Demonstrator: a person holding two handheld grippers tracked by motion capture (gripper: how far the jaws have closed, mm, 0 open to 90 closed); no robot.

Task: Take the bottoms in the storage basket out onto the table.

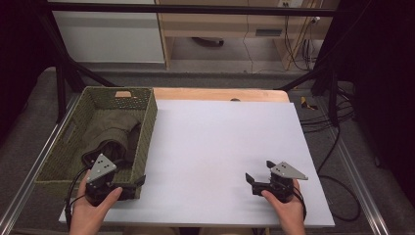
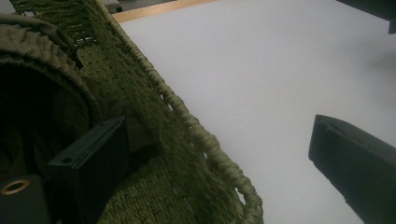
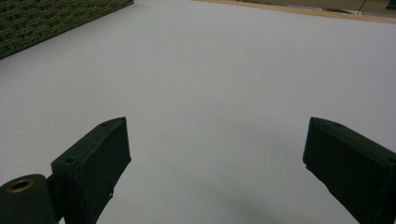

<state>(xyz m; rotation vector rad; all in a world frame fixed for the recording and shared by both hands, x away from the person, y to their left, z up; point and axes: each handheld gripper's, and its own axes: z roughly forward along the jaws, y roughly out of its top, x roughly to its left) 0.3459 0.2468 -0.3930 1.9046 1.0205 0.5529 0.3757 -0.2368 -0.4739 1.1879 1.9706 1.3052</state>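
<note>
The high view looks forward and down from above the near edge of the white rectangular worktop (image 1: 220,147). The left gripper view rides low, very close to the rim of the olive-green woven rectangular basket (image 2: 201,140), facing along its wall. The right gripper view skims the bare worktop (image 3: 224,74), sharing that basket's corner (image 3: 42,18) with both others.

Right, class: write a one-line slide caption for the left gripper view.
Left gripper open, straddling the woven basket's rim, one jaw inside by the olive cloth, the other over the white table.
</note>
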